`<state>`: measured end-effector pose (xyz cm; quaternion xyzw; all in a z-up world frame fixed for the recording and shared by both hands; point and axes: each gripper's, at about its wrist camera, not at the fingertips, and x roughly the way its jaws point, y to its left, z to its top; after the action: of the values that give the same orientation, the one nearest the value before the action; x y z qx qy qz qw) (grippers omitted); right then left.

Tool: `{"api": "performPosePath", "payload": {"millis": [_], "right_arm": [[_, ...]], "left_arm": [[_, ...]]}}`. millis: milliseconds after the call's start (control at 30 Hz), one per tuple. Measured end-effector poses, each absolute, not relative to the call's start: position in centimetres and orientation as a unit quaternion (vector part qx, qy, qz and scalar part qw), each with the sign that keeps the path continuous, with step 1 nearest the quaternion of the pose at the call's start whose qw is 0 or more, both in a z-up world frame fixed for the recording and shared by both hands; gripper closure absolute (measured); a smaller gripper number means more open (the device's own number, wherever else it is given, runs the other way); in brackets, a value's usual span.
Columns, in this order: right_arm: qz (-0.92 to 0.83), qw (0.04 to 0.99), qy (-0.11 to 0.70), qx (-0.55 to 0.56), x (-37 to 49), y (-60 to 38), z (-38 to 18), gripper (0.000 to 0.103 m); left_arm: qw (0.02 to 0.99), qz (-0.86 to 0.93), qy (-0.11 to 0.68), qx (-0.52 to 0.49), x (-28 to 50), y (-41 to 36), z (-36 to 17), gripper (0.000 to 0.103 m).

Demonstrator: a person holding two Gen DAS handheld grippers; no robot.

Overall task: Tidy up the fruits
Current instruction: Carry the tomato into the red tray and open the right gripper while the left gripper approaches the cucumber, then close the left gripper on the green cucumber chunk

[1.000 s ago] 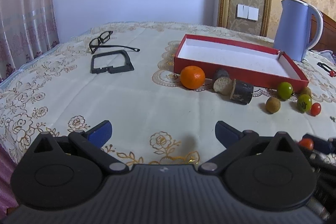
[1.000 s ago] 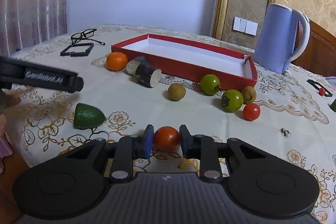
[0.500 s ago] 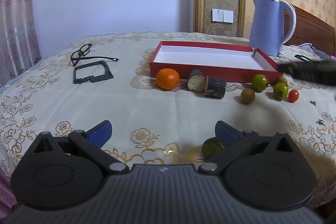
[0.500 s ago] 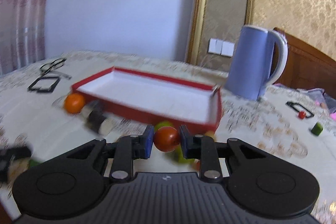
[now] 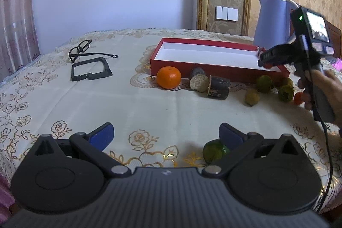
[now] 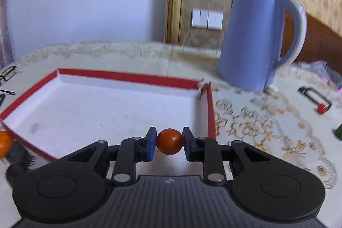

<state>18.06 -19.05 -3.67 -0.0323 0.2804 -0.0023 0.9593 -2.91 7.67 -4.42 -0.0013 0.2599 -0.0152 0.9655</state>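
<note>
At far left on the embroidered tablecloth (image 5: 149, 112) we see a pair of glasses (image 5: 85, 50) and a black frame (image 5: 92, 68), both well clear of the work. Our left gripper (image 5: 164, 134) hangs low over the near edge of the table with its blue pads spread wide and nothing between them; a green fruit (image 5: 213, 151) lies on the cloth just at its right finger, partly hidden by it. Farther in, an orange (image 5: 168, 77) and two short log pieces (image 5: 209, 84) sit against the near wall of the red box (image 5: 205, 69), whose white floor is bare. To the right, a loose cluster of small green and brown fruits (image 5: 265, 87) rests on the cloth just outside that wall. Our right gripper (image 6: 168, 143) carries a small red tomato (image 6: 170, 141), pinched squarely between its pads, over the box's near right corner, the white floor directly beyond and below the fingers and the right wall (image 6: 210, 112) just beside them. We judge the drop depends on that margin: the tomato is round and will roll, so it should be let go low and left of the wall. The blue kettle (image 6: 254, 40) stands beyond the box at right.
</note>
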Motion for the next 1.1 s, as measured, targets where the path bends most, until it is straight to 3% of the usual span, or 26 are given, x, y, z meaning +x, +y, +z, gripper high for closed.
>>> {"api": "performPosePath", "payload": {"millis": [233, 300, 367, 567, 900, 1100], "right_arm": [[0.007, 0.954, 0.298, -0.043, 19.4, -19.0, -4.7, 0.074], [0.010, 0.956, 0.290, -0.046, 19.1, -19.0, -4.6, 0.066], [0.005, 0.961, 0.274, -0.037, 18.1, -19.6, -4.2, 0.033], [-0.030, 0.984, 0.175, -0.004, 13.5, -22.6, -1.9, 0.016], [-0.101, 0.976, 0.191, 0.037, 11.8, -27.9, -3.1, 0.016], [-0.145, 0.962, 0.229, -0.008, 11.6, -28.1, -4.4, 0.016]], "left_arm": [[0.965, -0.004, 0.261, -0.001, -2.8, 7.7, -4.3, 0.000], [0.964, -0.003, 0.264, 0.003, -2.9, 7.5, -4.4, 0.000], [0.965, -0.001, 0.262, 0.006, -3.3, 7.3, -4.4, 0.000], [0.972, -0.007, 0.232, 0.020, -5.2, 6.4, -3.9, 0.000], [0.972, -0.040, 0.220, 0.070, -5.7, 3.4, -4.4, 0.000], [0.964, -0.069, 0.248, 0.065, -4.8, 3.0, -5.2, 0.000]]}}
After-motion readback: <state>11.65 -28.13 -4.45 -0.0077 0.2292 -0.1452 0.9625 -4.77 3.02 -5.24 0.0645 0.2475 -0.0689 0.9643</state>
